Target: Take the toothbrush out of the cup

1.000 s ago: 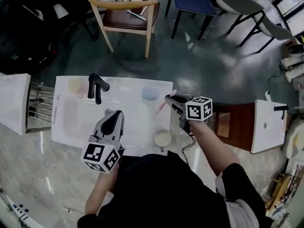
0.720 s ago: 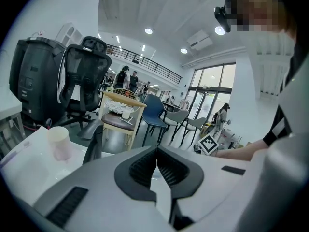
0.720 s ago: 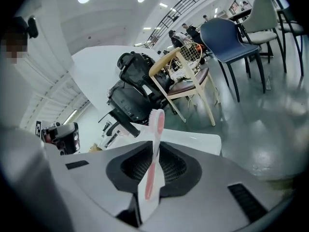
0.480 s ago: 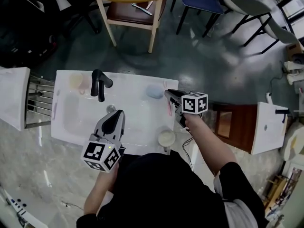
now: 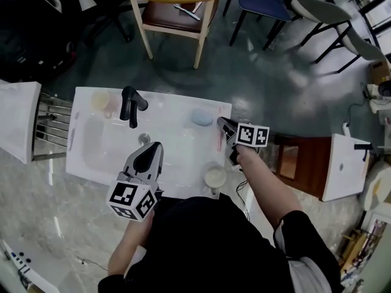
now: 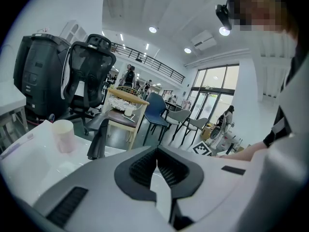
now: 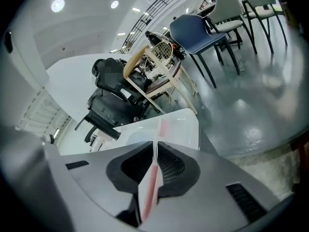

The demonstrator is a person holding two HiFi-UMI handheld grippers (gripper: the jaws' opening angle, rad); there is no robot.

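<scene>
A pink toothbrush lies low along the right edge of the white sink counter, outside the cream cup, which stands near the front edge. My right gripper is shut on the toothbrush. In the right gripper view its pink and white handle runs between the closed jaws of that gripper, and its far end points out over the counter. My left gripper hovers over the front of the basin. Its jaws are shut with nothing between them.
A black faucet stands at the back of the basin, with a pinkish cup to its left and a blue soap to its right. A wooden chair stands beyond the counter. A second sink unit sits to the right.
My right gripper has swung the toothbrush from a slant over the counter to lying straight along the right edge. The left gripper has stayed put.
</scene>
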